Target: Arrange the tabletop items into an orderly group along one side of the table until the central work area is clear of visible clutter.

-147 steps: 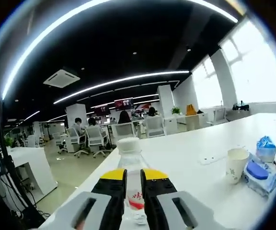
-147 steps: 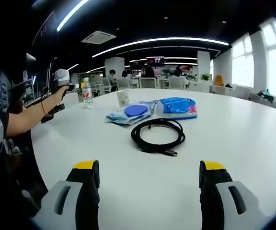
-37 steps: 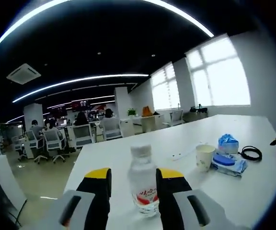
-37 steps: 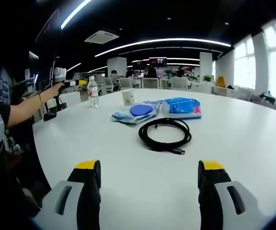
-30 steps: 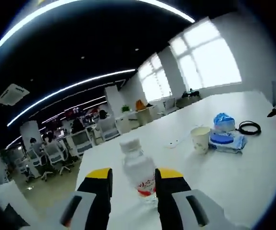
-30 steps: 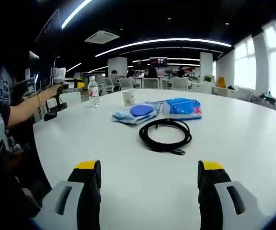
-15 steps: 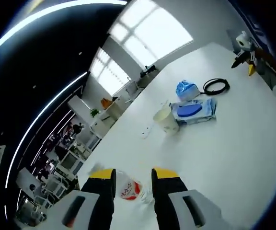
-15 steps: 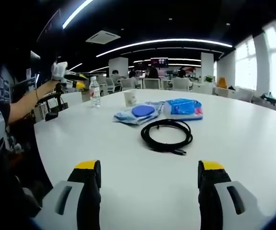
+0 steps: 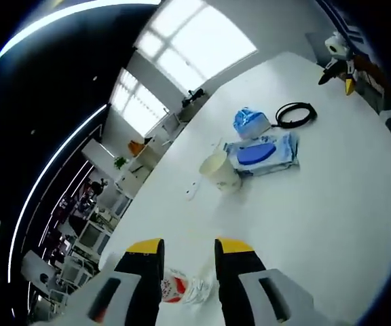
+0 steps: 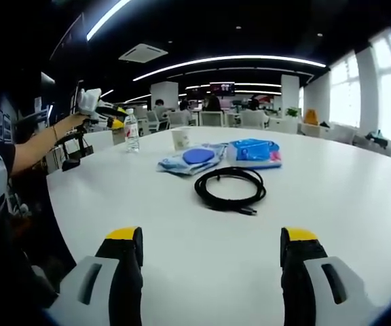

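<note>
Water bottle [image 10: 132, 131] upright at far left edge of surface [image 10: 331, 197], left gripper [image 10: 104, 109] just beside and above it, fingers apart, nothing held. In left gripper view, bottle [image 9: 182, 286] low between open fingers, camera rolled hard. Right gripper [image 10: 209, 239] open wide, empty, near edge. Black cable [image 10: 228, 183] coiled mid-surface, straight ahead of right gripper, unobstructed. Beyond: wipes pack [image 10: 194, 158], blue packet [image 10: 254, 152], paper cup [image 10: 179, 139] clustered far.
</note>
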Available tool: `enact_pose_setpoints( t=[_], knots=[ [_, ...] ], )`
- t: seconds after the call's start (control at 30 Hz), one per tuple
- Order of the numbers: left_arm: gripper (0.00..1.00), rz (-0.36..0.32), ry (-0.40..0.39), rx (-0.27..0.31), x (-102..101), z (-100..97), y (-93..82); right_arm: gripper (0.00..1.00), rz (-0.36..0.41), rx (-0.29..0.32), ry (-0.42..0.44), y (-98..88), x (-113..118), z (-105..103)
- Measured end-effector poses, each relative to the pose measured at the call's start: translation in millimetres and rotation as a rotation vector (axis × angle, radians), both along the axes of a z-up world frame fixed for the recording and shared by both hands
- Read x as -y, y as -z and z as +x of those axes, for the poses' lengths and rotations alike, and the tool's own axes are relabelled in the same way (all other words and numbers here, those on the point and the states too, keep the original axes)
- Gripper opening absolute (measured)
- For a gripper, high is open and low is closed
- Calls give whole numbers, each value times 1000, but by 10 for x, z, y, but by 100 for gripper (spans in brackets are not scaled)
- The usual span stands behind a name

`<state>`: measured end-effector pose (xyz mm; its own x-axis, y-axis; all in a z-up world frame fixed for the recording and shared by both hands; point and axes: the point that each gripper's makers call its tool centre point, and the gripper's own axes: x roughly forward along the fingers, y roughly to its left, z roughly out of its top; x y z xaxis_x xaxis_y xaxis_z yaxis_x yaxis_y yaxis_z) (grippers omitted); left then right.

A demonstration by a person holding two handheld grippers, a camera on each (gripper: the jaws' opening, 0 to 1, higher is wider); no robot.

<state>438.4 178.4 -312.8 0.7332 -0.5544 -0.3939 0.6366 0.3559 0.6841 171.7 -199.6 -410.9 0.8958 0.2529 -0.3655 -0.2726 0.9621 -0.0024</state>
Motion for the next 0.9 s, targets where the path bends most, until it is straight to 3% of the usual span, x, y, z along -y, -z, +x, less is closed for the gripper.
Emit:
enact_pose_setpoints(
  t=[0.57, 0.9],
  knots=[
    [25, 35, 55, -3, 452, 124, 133, 74, 8, -6, -14, 32, -3, -35],
    [25, 50, 84, -20, 668, 176, 226, 77, 8, -32, -12, 116, 6, -48]
  ],
)
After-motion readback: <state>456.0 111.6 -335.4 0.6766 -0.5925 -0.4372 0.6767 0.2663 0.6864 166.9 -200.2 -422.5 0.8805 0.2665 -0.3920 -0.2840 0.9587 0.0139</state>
